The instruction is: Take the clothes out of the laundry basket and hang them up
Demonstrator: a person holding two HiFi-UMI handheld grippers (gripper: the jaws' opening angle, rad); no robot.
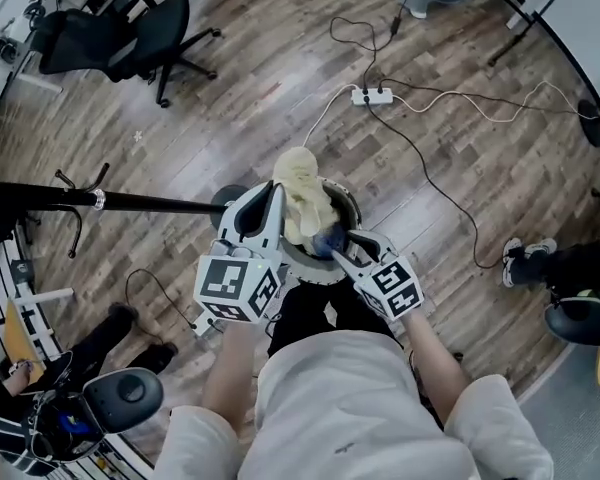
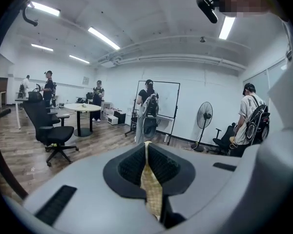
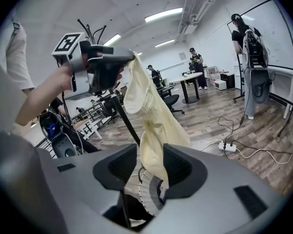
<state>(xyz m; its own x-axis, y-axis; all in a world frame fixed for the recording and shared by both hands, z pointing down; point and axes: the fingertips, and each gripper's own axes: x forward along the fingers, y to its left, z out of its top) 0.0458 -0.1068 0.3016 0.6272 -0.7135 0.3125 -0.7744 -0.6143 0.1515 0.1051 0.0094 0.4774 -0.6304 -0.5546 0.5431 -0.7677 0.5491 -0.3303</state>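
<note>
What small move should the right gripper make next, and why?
Probably close the right gripper on the garment. The left gripper is shut on its top edge above the basket, and the cloth hangs between the right jaws, which stand apart. A second grip should help spread it.

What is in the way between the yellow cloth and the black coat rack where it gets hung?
Nothing visible is in the way. The yellow cloth hangs from the shut left gripper, and the coat rack stands right beside it with no object between. The right gripper is open around the cloth's lower part, not pinching it.
</note>
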